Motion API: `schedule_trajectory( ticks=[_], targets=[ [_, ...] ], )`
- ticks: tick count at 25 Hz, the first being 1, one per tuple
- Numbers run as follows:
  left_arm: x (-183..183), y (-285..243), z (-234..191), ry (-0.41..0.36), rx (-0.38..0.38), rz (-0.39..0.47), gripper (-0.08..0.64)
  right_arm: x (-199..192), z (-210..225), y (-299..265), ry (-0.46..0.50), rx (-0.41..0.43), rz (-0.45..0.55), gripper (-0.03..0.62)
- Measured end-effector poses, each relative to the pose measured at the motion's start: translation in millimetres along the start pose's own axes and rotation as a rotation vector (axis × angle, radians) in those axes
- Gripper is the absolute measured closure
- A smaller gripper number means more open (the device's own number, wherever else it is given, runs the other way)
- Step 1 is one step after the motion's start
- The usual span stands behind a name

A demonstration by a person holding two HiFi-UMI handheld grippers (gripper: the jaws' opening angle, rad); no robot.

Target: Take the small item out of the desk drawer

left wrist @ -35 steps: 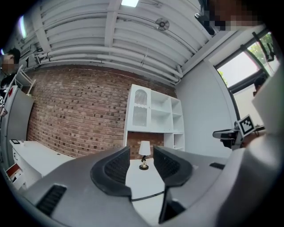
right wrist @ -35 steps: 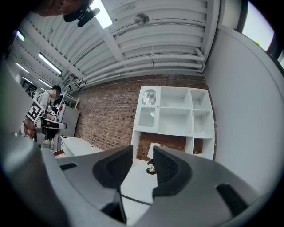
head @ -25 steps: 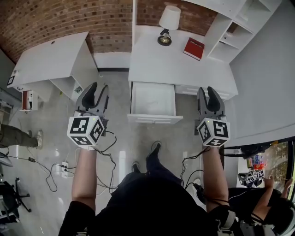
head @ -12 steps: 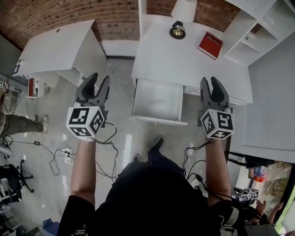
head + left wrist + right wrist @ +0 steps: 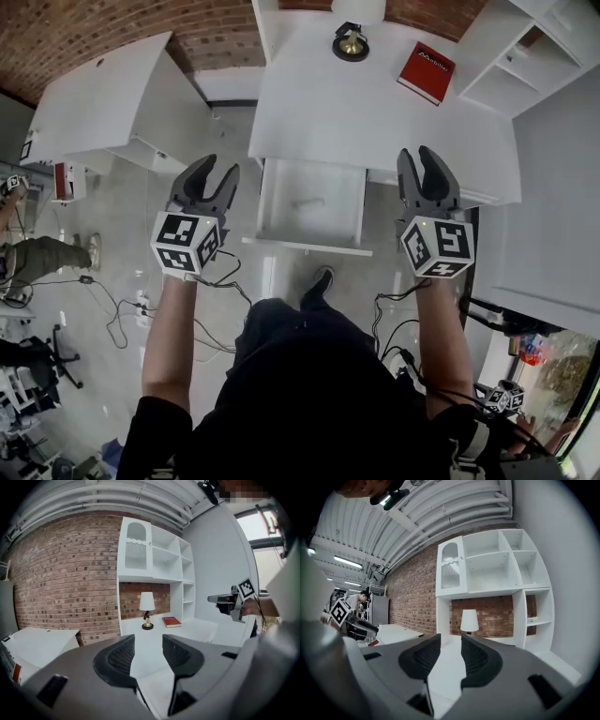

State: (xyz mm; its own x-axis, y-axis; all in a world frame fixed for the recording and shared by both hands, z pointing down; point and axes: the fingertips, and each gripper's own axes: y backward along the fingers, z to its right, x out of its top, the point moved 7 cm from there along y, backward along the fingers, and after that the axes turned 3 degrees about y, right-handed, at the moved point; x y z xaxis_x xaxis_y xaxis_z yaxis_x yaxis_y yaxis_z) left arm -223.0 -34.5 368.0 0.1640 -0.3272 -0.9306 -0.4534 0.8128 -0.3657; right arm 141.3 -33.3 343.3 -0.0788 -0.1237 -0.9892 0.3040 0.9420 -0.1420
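The white desk [image 5: 328, 112] has its drawer [image 5: 311, 242] pulled open below its front edge. Inside the drawer only a faint pale mark [image 5: 307, 202] shows; I cannot tell what it is. My left gripper [image 5: 212, 173] hangs open over the floor just left of the drawer, nothing between its fingers. My right gripper [image 5: 419, 157] is open and empty at the drawer's right, over the desk's front edge. In the left gripper view the left gripper [image 5: 147, 654] points at the desk top. In the right gripper view the right gripper [image 5: 450, 654] does the same.
A lamp [image 5: 350, 39] and a red book [image 5: 424, 71] stand at the back of the desk. White shelves [image 5: 525, 47] rise at its right. A second white desk [image 5: 103, 103] stands to the left. Cables [image 5: 122, 309] lie on the floor; a person [image 5: 358, 599] stands far left.
The view has drawn closer to the desk. Both grippers have come nearer the open drawer, the left one shifting right toward it. Both stay open and empty.
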Motion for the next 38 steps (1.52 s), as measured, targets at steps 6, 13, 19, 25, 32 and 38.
schedule_trajectory(
  ticks=[6,13,19,25,32,38],
  targets=[
    [-31,-53,18,-0.03,-0.139,-0.127,0.383,-18,14,-4,-0.025,-0.046,-0.049,0.462],
    [-88,-131,35,-0.08,-0.346,-0.305,0.379,-35,36,1,-0.055,-0.197,-0.107,0.469],
    [-142,-182,51,-0.176,-0.505,-0.472,0.376,-61,40,6,-0.106,-0.305,-0.168,0.474],
    [-201,-215,65,-0.272,-0.57,-0.632,0.374,-79,46,20,-0.138,-0.396,-0.198,0.479],
    [-269,-244,71,-0.383,-0.618,-0.786,0.373,-113,50,35,-0.189,-0.485,-0.266,0.485],
    [-314,-262,81,-0.449,-0.69,-0.879,0.373,-140,52,43,-0.226,-0.531,-0.323,0.488]
  ],
)
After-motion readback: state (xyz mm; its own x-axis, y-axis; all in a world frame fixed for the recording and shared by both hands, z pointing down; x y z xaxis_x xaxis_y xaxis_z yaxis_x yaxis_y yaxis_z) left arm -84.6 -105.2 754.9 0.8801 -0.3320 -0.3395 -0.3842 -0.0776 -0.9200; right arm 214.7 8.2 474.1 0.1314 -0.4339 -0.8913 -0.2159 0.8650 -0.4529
